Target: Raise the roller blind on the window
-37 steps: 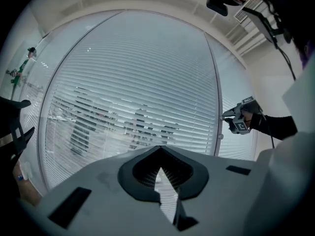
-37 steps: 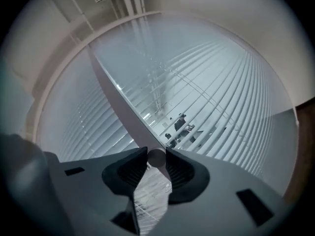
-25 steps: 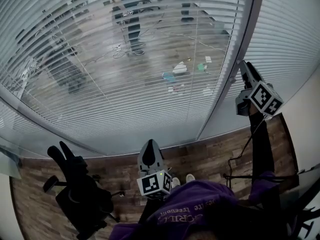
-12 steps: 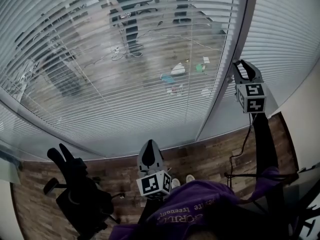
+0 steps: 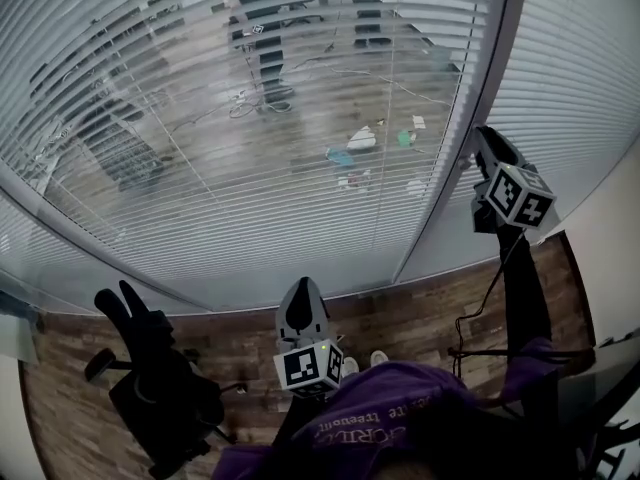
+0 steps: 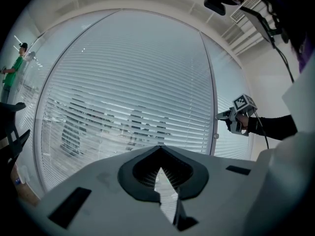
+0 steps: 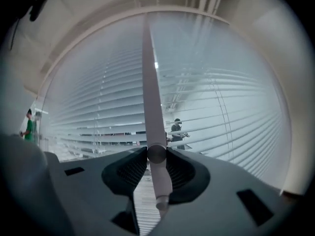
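Blind (image 5: 250,118) not raised yet, fully down
Right gripper (image 5: 482,146) at right pinches the wand (image 7: 149,73); left gripper (image 5: 302,288) pressed together, empty.

A black office chair (image 5: 162,393) stands near left on the wood-plank floor (image 5: 420,316). A plain white wall (image 5: 612,230) closes the scene on the right. Far left, a person in a green top (image 6: 11,73) stands side-on. Farther off, near the middle, another person in dark clothes (image 7: 176,132) stands with both arms raised in front.
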A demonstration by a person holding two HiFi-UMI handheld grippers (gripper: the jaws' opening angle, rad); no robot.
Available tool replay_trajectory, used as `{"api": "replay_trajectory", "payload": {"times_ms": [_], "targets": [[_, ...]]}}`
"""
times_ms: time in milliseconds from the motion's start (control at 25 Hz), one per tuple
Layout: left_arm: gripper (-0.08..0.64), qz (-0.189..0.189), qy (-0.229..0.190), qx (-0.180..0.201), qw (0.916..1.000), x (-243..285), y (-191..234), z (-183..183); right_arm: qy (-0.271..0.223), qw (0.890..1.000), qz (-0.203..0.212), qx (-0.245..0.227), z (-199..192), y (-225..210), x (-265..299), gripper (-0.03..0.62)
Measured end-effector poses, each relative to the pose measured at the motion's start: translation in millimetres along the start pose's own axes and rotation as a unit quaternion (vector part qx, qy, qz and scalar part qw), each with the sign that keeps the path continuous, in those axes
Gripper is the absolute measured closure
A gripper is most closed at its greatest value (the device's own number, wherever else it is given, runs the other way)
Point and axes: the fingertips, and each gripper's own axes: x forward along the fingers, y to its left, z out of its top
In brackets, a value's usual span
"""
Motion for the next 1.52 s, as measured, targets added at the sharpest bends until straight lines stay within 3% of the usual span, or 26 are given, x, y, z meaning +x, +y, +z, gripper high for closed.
{"api": "replay_trajectory", "payload": {"times_ms": [160,360,560,720,800,840,920,1000,1080,1160,1240,1440,1520], "targets": [[0.558,0.002,0.0,-0.004,1.0,-1,1,-5,-0.018,0.991,0.01,0.131,1,-2,-3,0.476],[0.558,0.008,0.0,-0.007,0.9999,-3,7,-4,-0.024,0.985,0.013,0.17,2,-1,-3,0.476],[0.558,0.009,0.001,-0.008,0.9999,-3,7,-4,-0.026,0.972,0.025,0.232,2,-2,-4,0.476],[0.558,0.006,0.001,-0.008,1.0,-4,6,-5,-0.037,0.938,0.047,0.342,-1,-4,-5,0.476],[0.558,0.006,0.001,-0.008,1.0,-3,5,-5,-0.041,0.933,0.05,0.353,0,-4,-5,0.476],[0.558,0.006,0.001,-0.008,0.9999,-3,5,-5,-0.043,0.937,0.05,0.342,1,-3,-6,0.476],[0.558,0.006,0.003,-0.009,0.9999,-4,4,-6,-0.046,0.958,0.045,0.278,5,-1,-9,0.476],[0.558,0.006,0.004,-0.01,0.9999,-5,5,-6,-0.038,0.985,0.033,0.163,8,4,-13,0.476],[0.558,0.006,0.003,-0.011,0.9999,-5,7,-6,-0.022,0.999,0.017,0.04,6,9,-14,0.474],[0.558,0.006,0.002,-0.01,0.9999,-4,7,-6,-0.01,0.998,0.002,-0.055,5,10,-12,0.474],[0.558,0.006,0.001,-0.01,0.9999,-3,6,-6,0.006,0.994,-0.002,-0.109,3,10,-8,0.474],[0.558,0.006,0.002,-0.012,0.9999,-5,6,-7,0.019,0.981,-0.023,-0.19,1,14,-5,0.474],[0.558,0.007,0.002,-0.013,0.9999,-8,7,-8,0.019,0.979,-0.032,-0.201,1,15,-7,0.474]]}}
